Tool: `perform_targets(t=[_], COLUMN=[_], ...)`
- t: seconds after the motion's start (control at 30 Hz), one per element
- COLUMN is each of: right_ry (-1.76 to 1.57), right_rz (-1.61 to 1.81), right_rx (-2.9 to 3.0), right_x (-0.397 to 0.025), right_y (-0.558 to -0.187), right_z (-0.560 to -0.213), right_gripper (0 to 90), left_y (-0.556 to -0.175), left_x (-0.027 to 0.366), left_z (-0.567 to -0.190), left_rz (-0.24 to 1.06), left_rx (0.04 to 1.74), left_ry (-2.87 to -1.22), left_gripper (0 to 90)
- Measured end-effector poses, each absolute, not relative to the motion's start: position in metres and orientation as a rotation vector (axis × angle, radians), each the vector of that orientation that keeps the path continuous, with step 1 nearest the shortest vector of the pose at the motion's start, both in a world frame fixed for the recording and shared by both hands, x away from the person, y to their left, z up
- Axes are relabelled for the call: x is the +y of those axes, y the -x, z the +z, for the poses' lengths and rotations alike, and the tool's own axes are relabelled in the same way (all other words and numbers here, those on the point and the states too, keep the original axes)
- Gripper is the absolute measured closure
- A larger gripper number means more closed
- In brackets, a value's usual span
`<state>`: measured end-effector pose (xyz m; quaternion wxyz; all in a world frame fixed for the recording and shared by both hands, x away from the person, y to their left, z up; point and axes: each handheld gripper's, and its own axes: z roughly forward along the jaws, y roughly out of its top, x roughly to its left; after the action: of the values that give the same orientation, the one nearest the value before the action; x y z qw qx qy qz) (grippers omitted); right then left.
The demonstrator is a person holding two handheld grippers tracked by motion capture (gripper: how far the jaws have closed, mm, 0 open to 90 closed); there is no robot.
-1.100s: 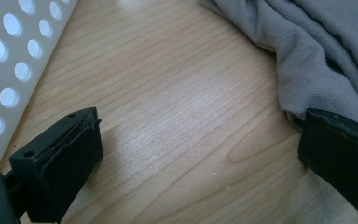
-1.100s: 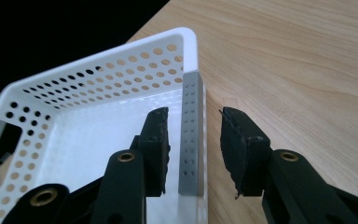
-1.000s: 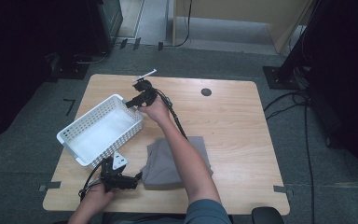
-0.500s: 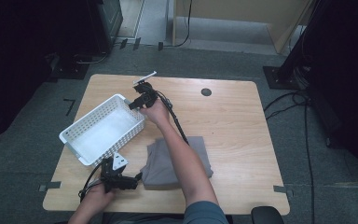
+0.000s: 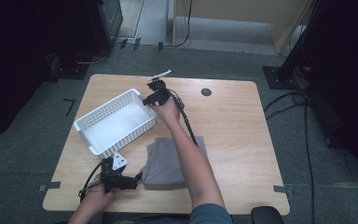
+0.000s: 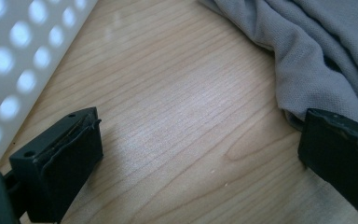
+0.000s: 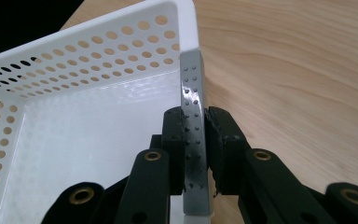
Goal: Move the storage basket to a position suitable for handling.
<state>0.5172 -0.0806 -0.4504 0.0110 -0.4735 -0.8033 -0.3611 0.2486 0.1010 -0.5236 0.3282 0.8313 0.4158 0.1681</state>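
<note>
Two matte black two-jaw grippers [image 5: 123,179] [image 5: 153,95] are showing brass-ringed pivot screws [image 7: 153,156], trailing black cables [image 5: 189,123]; a blue-grey sleeve [image 5: 209,215] is covering the shoulder.

The high view is evenly lit from above: the wooden table [image 5: 242,140] is bright, while the floor around it falls into deep black at the left and right edges. Shadows on the tabletop are soft and short. The picture is slightly soft, with fine detail smeared. In the left gripper view, the white basket [image 6: 14,70] is blown out and blurred, its holes glowing; the grey cloth [image 6: 326,56] is sharp enough to show its weave. In the right gripper view, glare streaks the basket's glossy floor, and the near black parts are out of focus
</note>
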Motion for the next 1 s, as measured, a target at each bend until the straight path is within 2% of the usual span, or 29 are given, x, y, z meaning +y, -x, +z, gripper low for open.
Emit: perform_targets(t=[0.57,0.87,1.0], right_ry=[1.86,2.009,2.048], right_rz=[-1.158,-1.172,-1.176], right_rx=[-2.372,-2.296,-2.278], right_x=[-0.204,-0.256,-0.264], right_y=[-0.505,-0.496,-0.492], right_z=[-0.45,-0.455,-0.455], right_gripper=[77.7,77.7,77.3], left_y=[-0.249,-0.249,-0.249], left_x=[0.101,0.101,0.101], left_z=[-0.523,-0.524,-0.523], left_rz=[0.44,0.438,0.438], left_rx=[1.085,1.082,1.08], left_ry=[-2.18,-2.18,-2.183], left_gripper=[0.0,0.0,0.0])
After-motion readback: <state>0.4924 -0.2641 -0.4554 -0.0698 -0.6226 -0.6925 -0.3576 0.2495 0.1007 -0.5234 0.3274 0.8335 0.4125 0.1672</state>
